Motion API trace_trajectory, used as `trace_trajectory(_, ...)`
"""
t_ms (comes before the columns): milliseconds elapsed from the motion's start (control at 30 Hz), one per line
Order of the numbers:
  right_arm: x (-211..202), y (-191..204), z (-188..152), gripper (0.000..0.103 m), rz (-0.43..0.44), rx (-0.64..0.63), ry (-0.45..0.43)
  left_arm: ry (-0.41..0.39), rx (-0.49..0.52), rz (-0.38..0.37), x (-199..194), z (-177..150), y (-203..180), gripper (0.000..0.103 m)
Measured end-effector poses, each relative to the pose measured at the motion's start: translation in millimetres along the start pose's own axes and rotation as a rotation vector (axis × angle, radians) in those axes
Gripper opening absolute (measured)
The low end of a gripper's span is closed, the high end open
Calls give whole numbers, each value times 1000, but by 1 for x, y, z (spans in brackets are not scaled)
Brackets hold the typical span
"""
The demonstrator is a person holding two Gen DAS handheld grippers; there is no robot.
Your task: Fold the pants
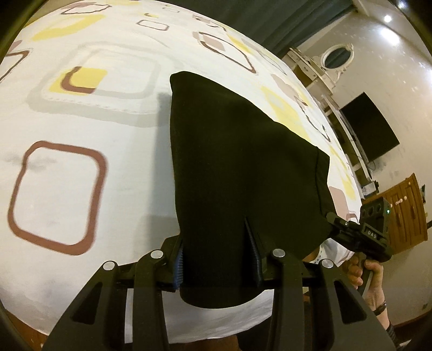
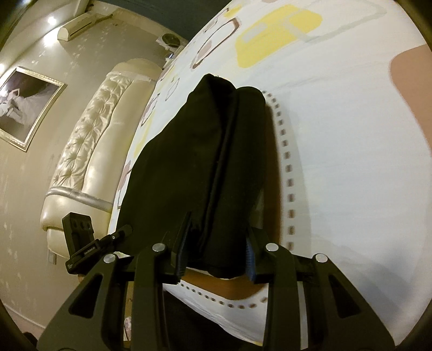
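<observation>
Both grippers pinch one edge of the black pants [image 1: 237, 167], left gripper [image 1: 217, 260] and right gripper [image 2: 216, 251] side by side, lifting it above the bed [image 1: 81, 167]. The far end trails on the bed. Likely mid-fold; next, carry this edge over and lay it flat.

Bed sheet [image 1: 81, 167] white, printed with yellow, brown, grey squares. Tufted cream headboard [image 2: 89, 151]; framed picture [image 2: 27, 108] on pale wall. Dark TV [image 1: 370, 127], oval mirror [image 1: 336, 56], wooden cabinet [image 1: 402, 210]. Ceiling spotlight [image 1: 388, 18] lit.
</observation>
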State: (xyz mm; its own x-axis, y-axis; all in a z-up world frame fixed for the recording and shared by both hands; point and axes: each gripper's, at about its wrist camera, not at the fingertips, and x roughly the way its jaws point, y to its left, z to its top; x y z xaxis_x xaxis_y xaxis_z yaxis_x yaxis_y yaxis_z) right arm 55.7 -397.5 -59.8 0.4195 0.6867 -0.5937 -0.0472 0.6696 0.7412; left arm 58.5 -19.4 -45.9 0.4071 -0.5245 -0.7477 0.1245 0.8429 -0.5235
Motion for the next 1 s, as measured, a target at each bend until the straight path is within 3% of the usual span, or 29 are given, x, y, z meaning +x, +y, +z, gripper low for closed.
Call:
trace_trajectory(500,12,-15,-12,33,66,46,-26,-21,-1,-28,7,-5,6,40)
trace_trajectory(800,12,-14,-15,33,63,42,-23,-17,8,-29,6,-5,10,42)
trace_trajectory(867,11,-15,-14,38,65,48,-27,-24,10,-35,5,-6,12,47)
trace_trajectory(1000,5,-16,-12,58,107,68,-29,-43,24,-62,-5,-8,17,52)
